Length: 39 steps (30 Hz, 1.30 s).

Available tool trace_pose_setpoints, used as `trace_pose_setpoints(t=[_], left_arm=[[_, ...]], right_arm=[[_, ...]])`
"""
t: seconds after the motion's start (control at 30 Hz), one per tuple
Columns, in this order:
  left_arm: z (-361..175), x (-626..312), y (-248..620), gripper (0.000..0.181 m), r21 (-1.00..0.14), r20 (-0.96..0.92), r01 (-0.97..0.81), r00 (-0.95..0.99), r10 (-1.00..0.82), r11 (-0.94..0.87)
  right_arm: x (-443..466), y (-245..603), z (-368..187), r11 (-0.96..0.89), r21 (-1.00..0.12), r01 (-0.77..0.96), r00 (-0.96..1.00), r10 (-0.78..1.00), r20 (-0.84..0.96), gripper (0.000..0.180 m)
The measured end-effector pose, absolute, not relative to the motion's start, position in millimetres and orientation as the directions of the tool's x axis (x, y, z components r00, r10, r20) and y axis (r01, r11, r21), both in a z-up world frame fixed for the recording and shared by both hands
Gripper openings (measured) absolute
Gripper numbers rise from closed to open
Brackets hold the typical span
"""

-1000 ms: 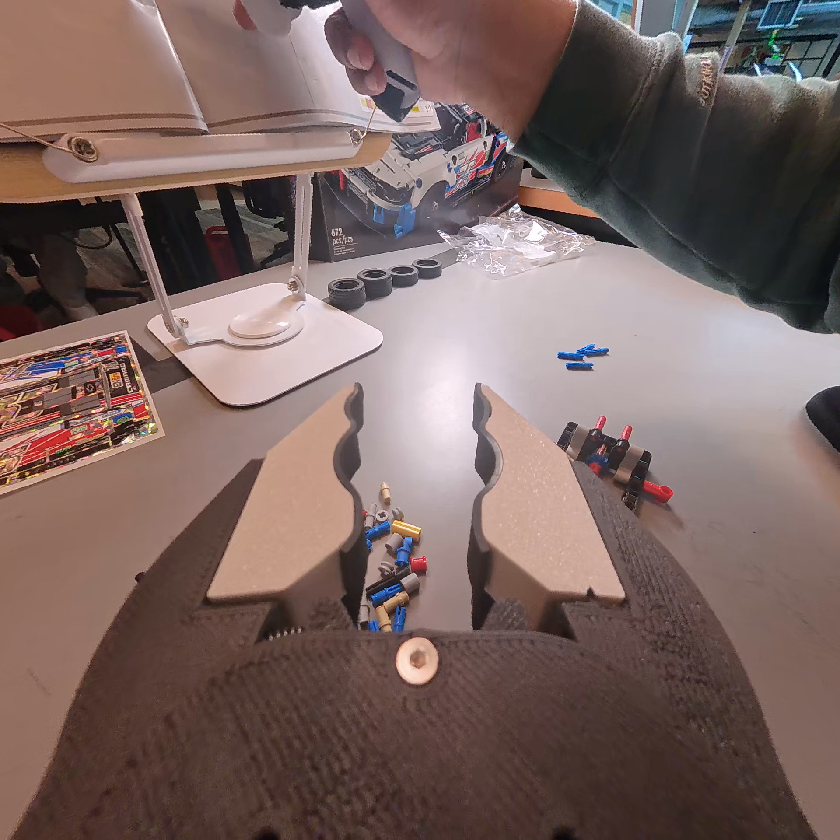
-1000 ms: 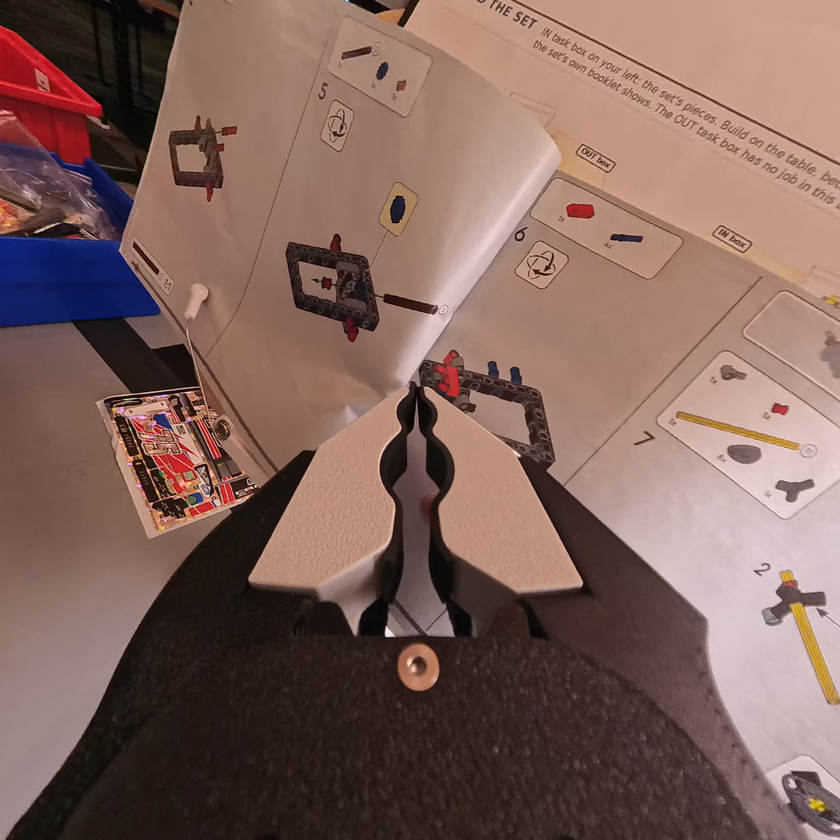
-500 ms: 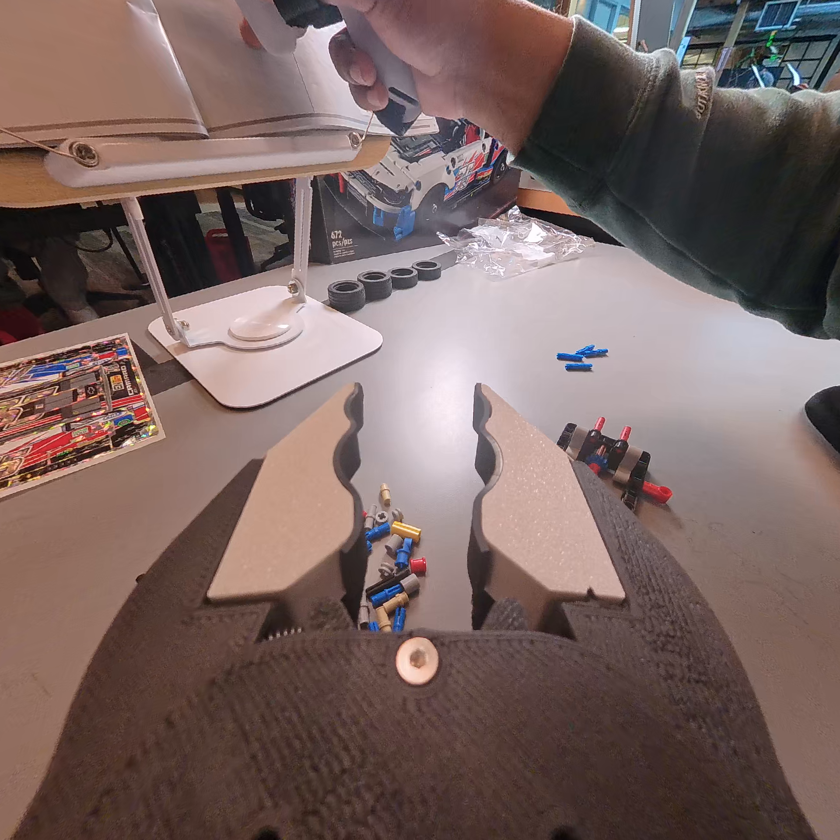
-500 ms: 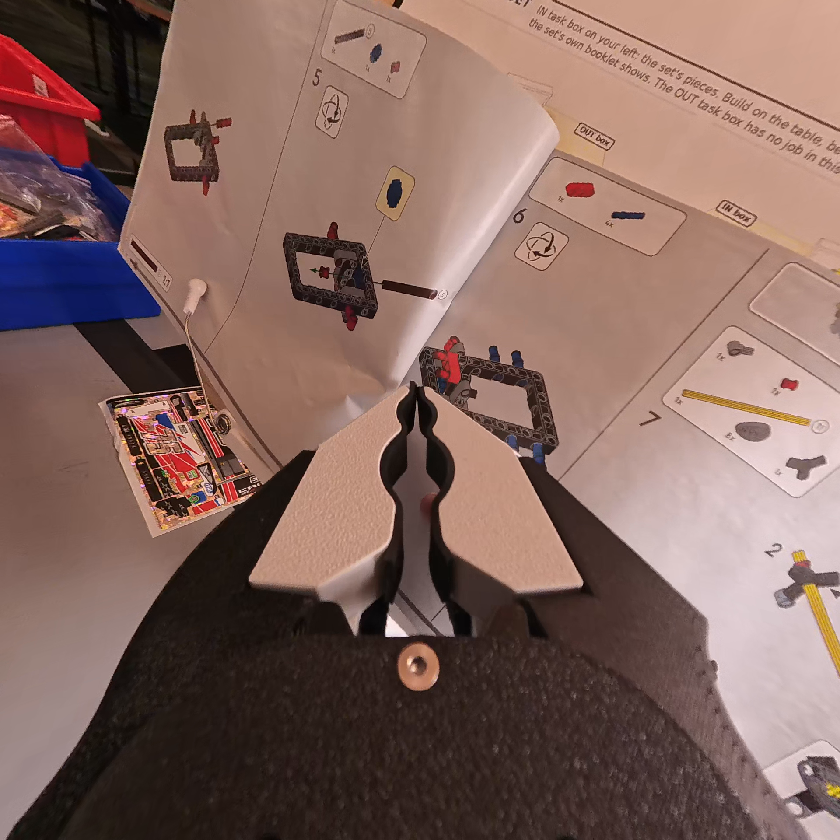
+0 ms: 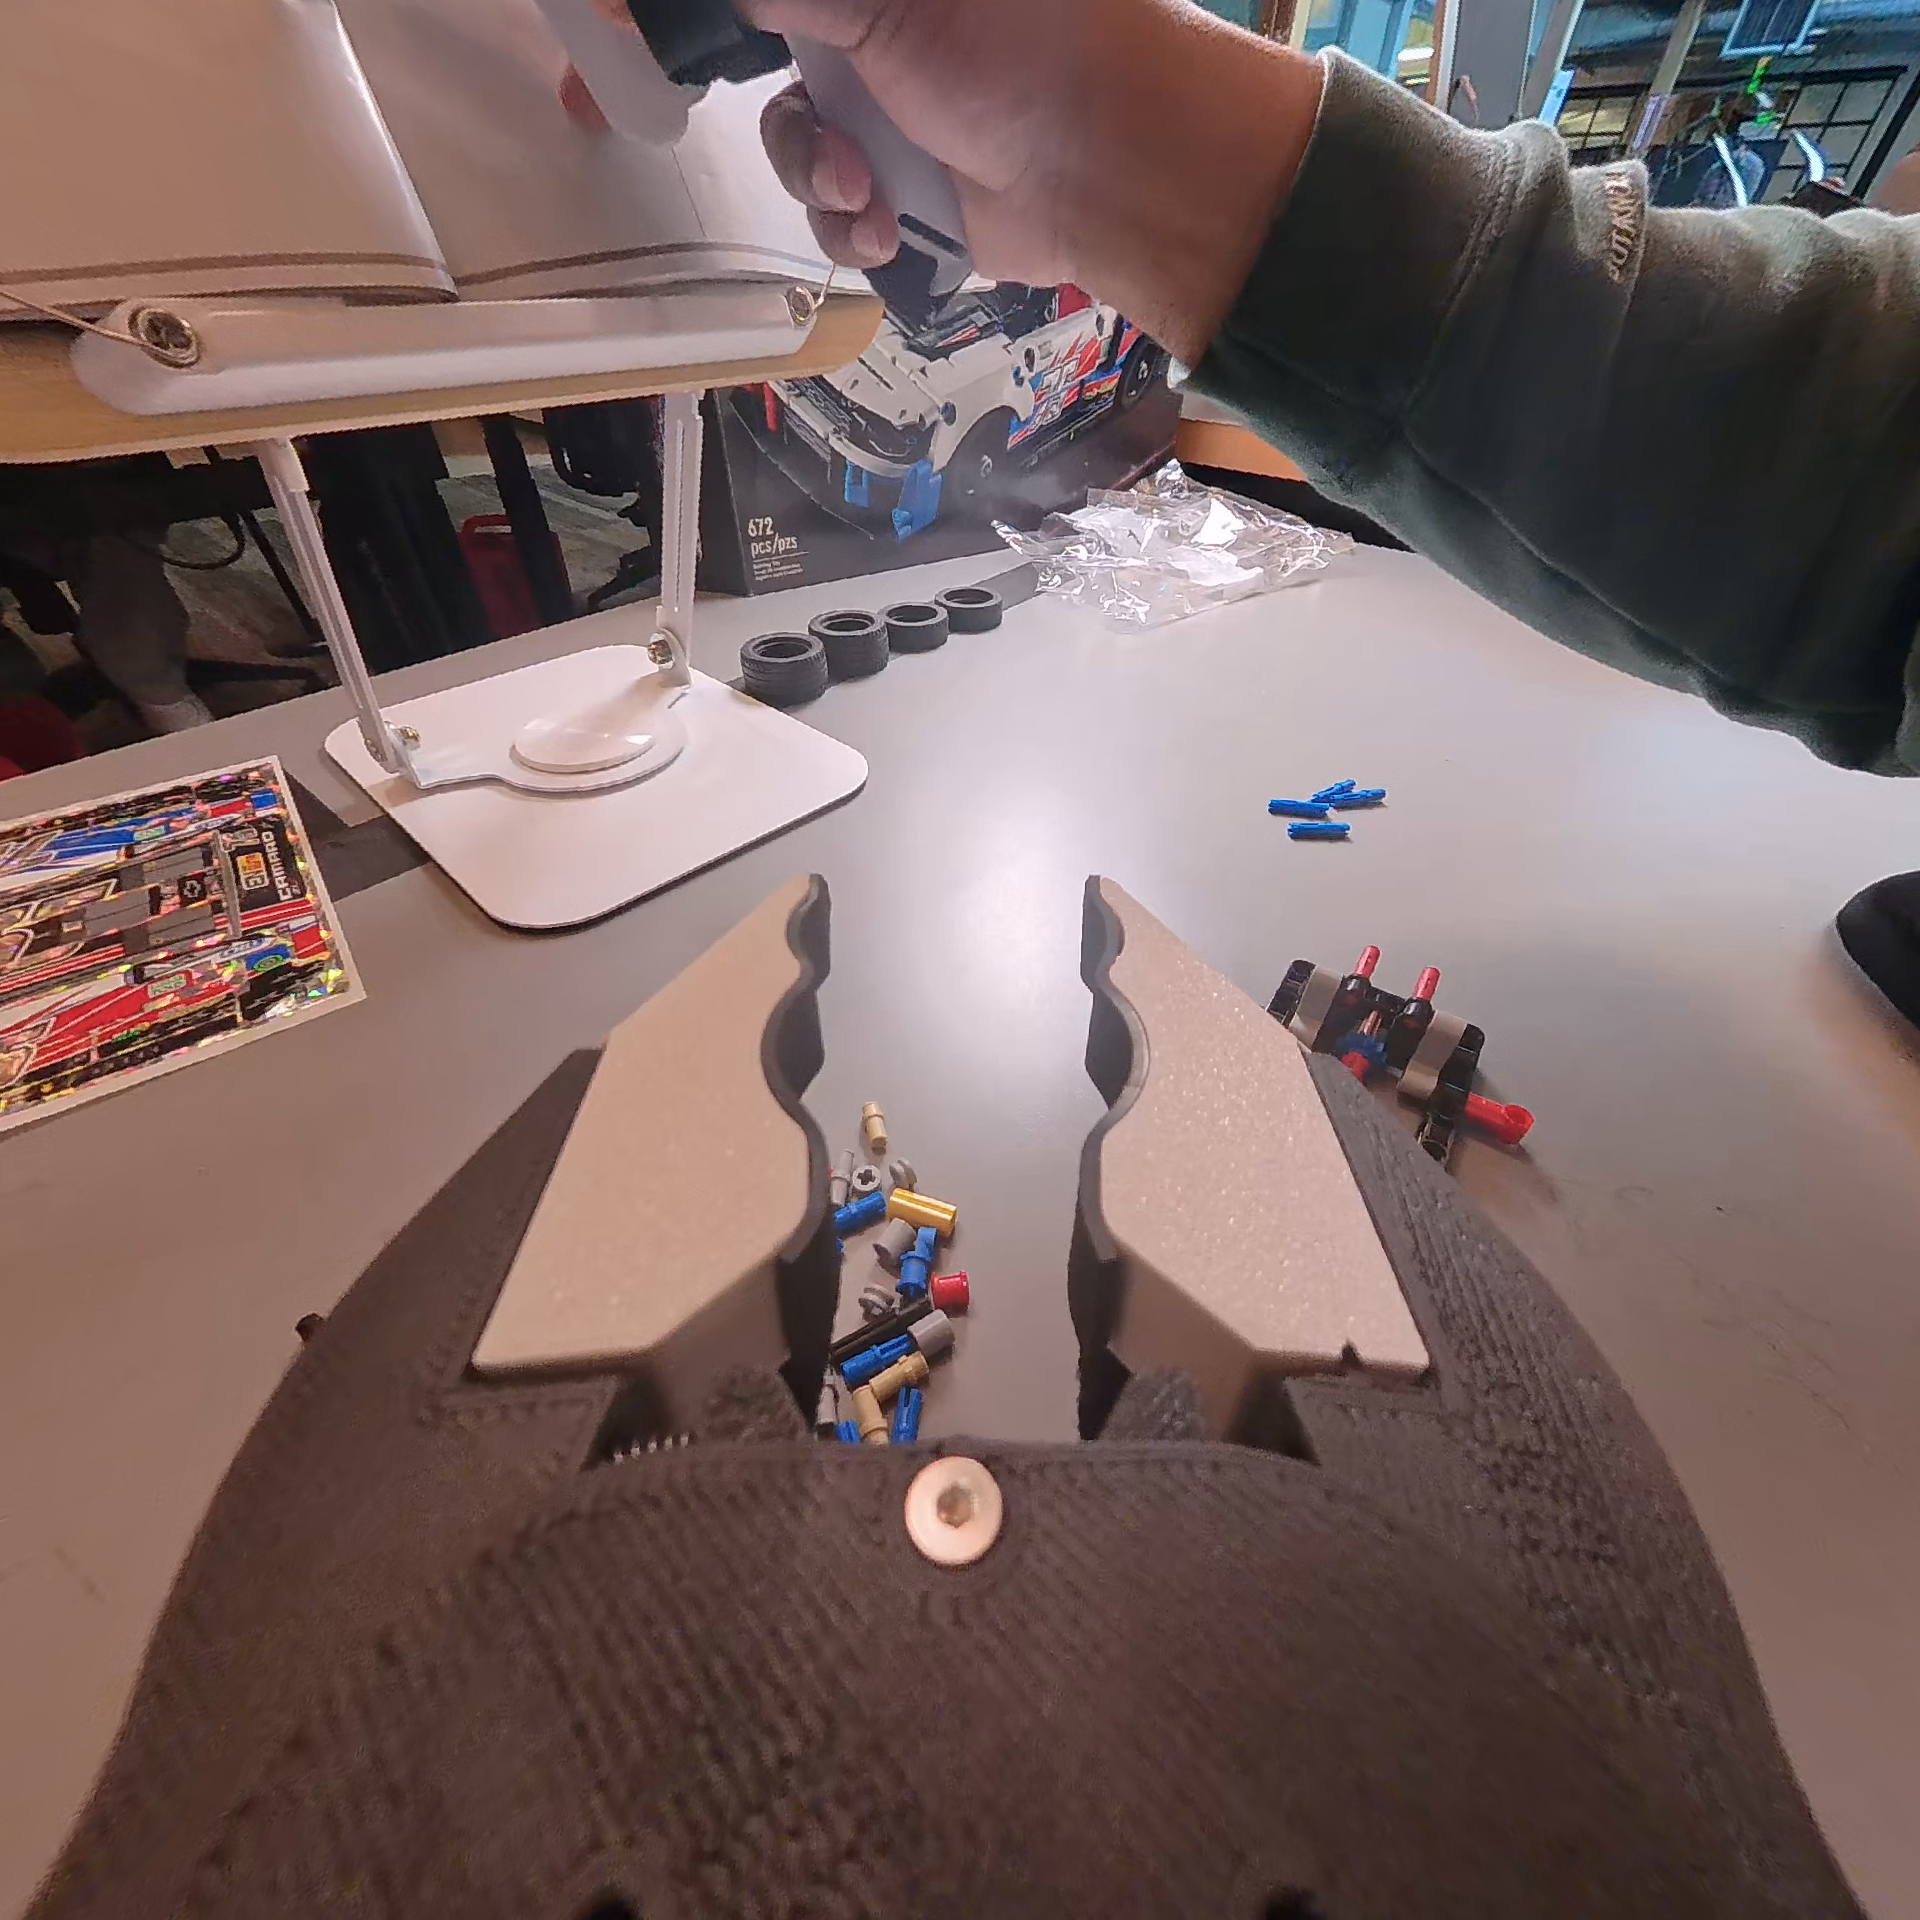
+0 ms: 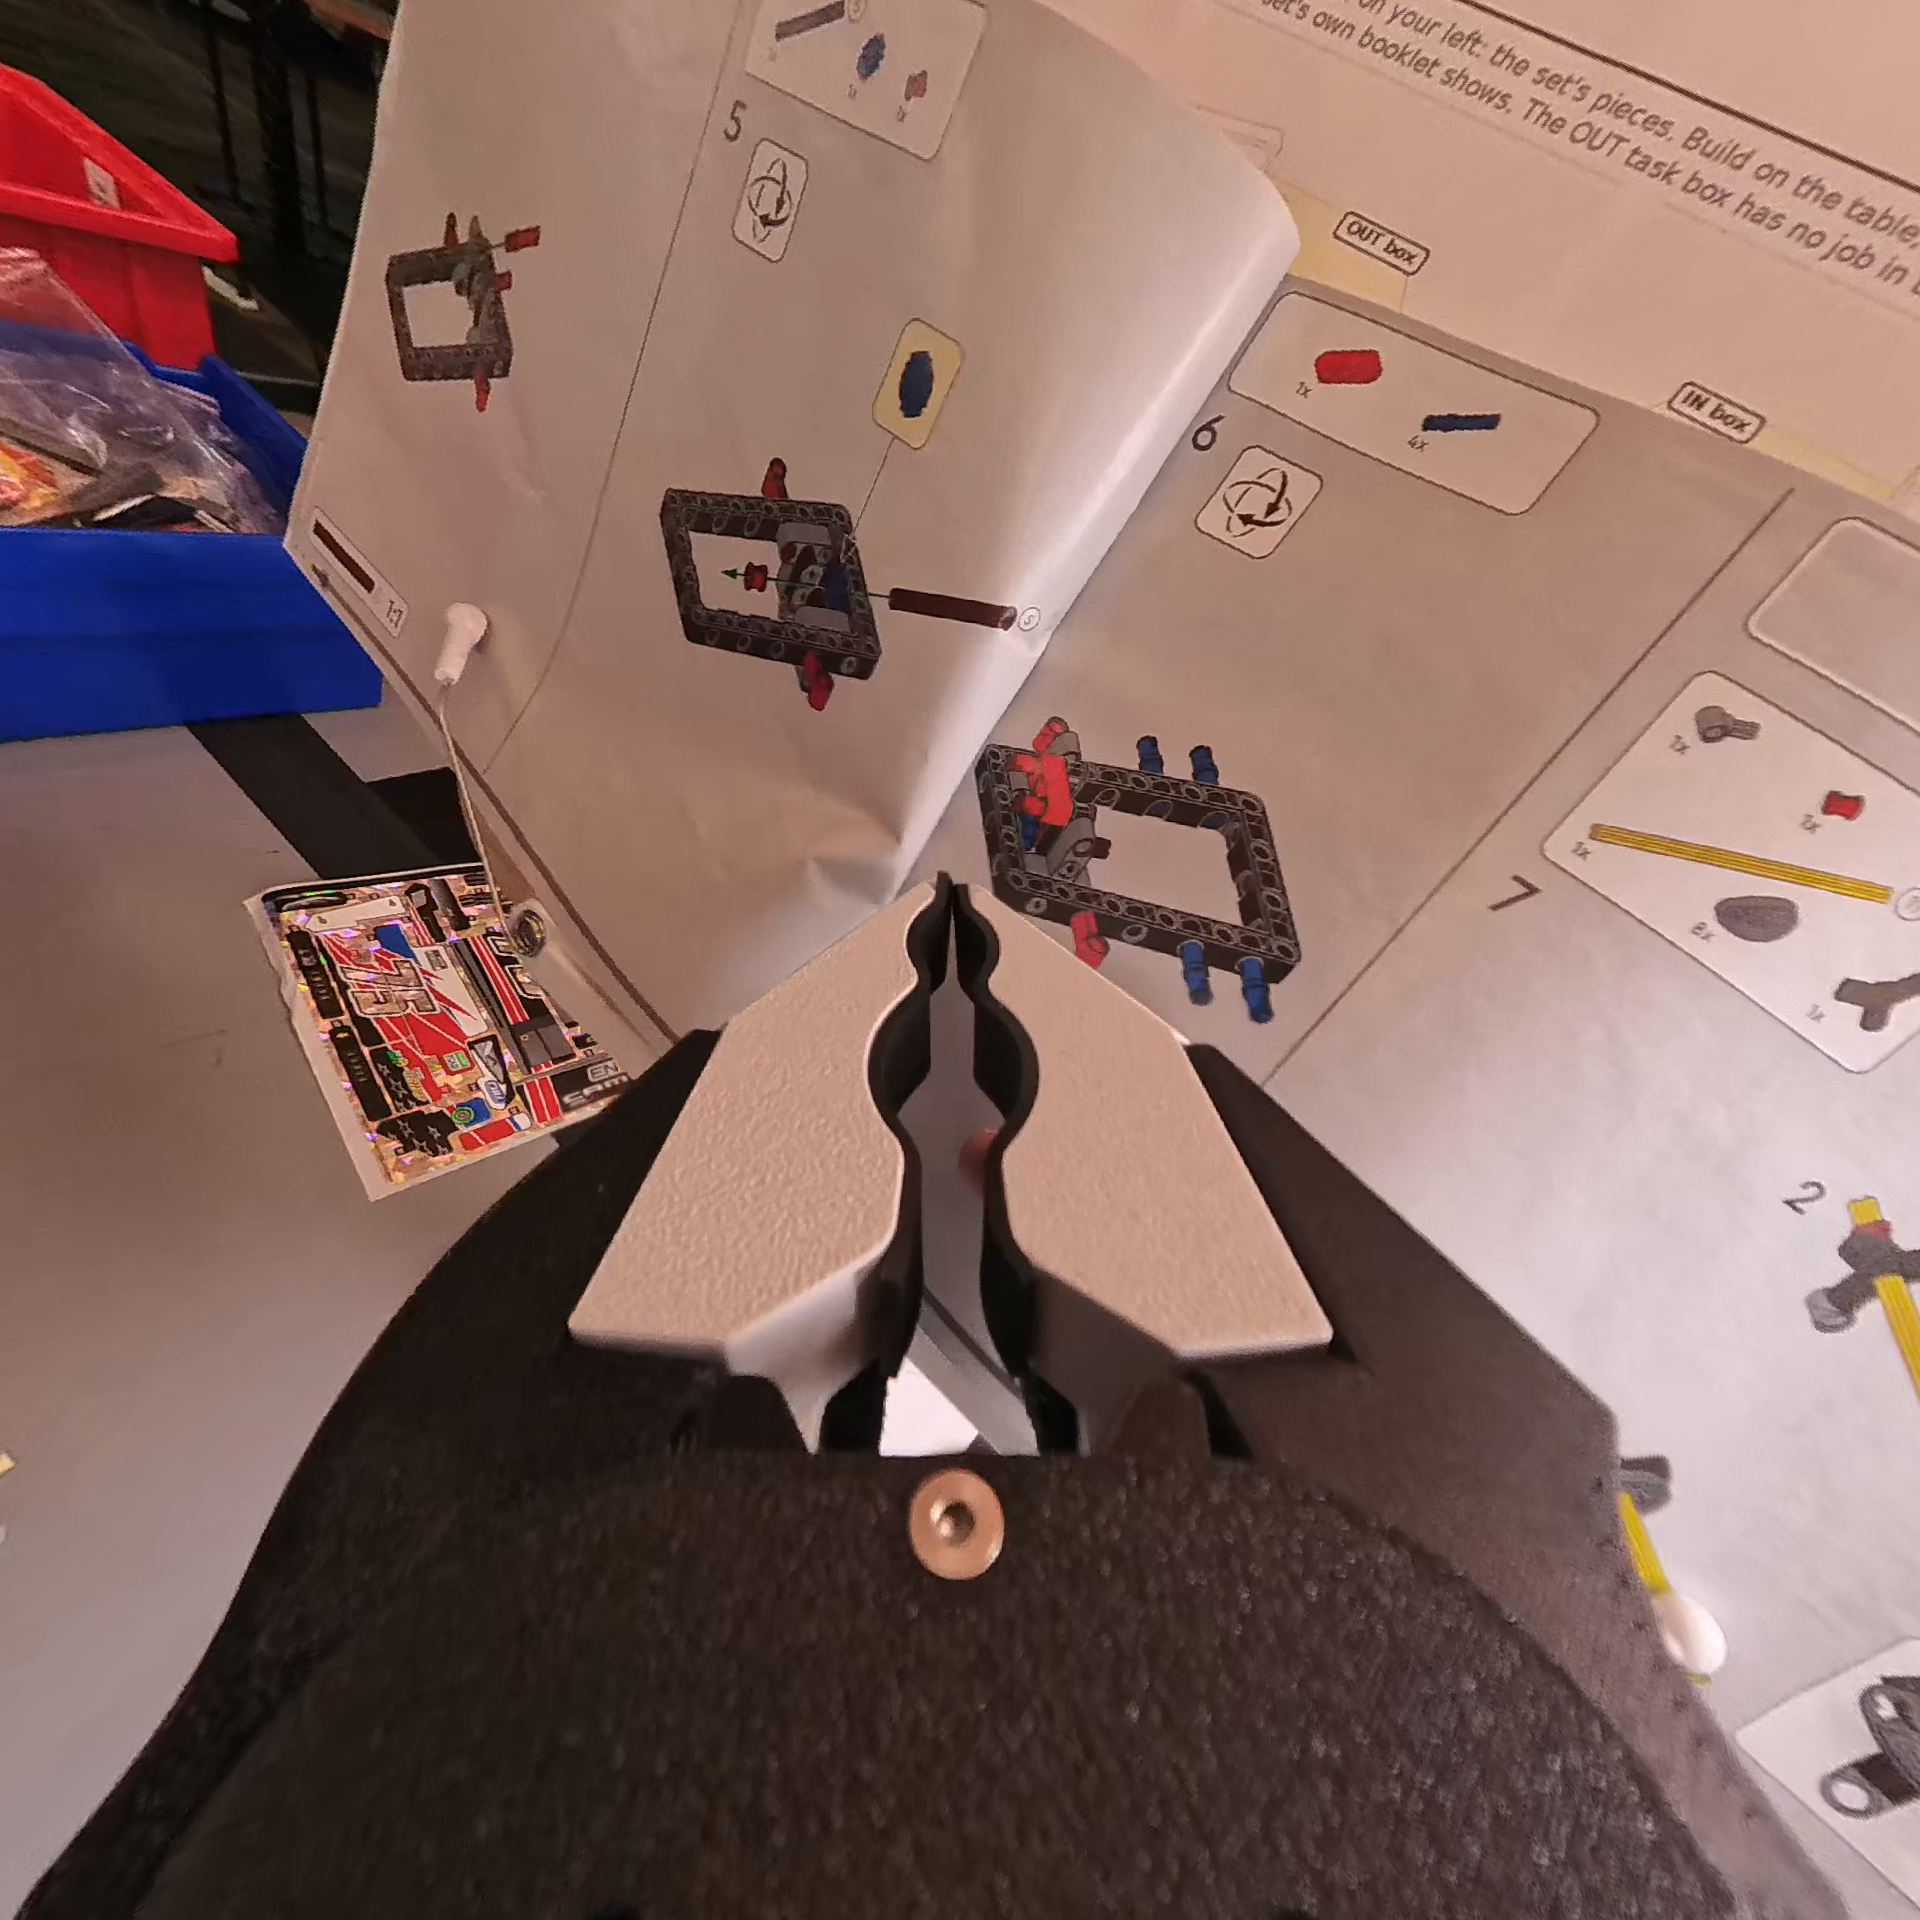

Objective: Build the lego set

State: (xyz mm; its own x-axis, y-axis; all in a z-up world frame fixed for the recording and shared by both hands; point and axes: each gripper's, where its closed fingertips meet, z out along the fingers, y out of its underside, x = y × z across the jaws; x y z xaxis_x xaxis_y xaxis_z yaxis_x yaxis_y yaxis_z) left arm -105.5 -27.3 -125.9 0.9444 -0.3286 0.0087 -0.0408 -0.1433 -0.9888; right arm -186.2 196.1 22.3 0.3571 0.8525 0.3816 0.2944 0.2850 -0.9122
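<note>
My left gripper (image 5: 951, 904) is open and empty, low over a small pile of loose pins and connectors (image 5: 894, 1268) that shows between its fingers. A small black, grey and red assembly (image 5: 1392, 1039) lies to its right, with a few blue pins (image 5: 1325, 808) beyond. My right gripper (image 6: 948, 896) is shut on the lower edge of a booklet page (image 6: 727, 364), which curls up off the open instruction booklet (image 6: 1558, 1091). In the left wrist view a hand (image 5: 1039, 156) holds that gripper up at the booklet on its stand.
The white stand base (image 5: 592, 800) sits ahead left, with a shiny sticker sheet (image 5: 145, 925) beside it. Several black tyres (image 5: 868, 644), the set's box (image 5: 935, 447) and a clear bag (image 5: 1174, 551) lie at the back. A blue bin (image 6: 156, 623) and a red bin (image 6: 104, 218) stand far left. Some 30 cm of space lies between my two pairs of fingers.
My right gripper has shifted slightly with the curled page still in it. The left gripper has not moved.
</note>
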Motion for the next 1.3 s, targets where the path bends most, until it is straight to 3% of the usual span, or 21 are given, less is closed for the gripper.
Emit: trace_pose_setpoints(t=[0.3,0.8,1.17,1.3], left_arm=[[-126.0,-106.8,-27.3,0.048,-0.989,0.011,-0.038,0.946,-0.325,-0.145],[-129.5,-105.0,-26.0,0.048,-0.987,0.012,-0.042,0.944,-0.331,-0.156],[-126.4,-106.3,-26.7,0.048,-0.988,0.004,-0.045,0.946,-0.323,-0.144],[-126.8,-105.2,-26.9,0.048,-0.988,0.007,-0.043,0.945,-0.328,-0.146]], right_arm=[[-206.9,191.8,24.2,0.326,-0.887,0.328,0.395,0.805,0.442,0.0],[-207.7,191.4,22.8,0.584,-0.674,0.452,0.376,0.561,0.738,0.0],[-195.4,185.3,20.4,0.63,-0.667,0.398,0.404,0.532,0.744,0.0],[-183.6,186.4,24.3,0.591,-0.74,0.321,0.454,0.589,0.668,0.002]])
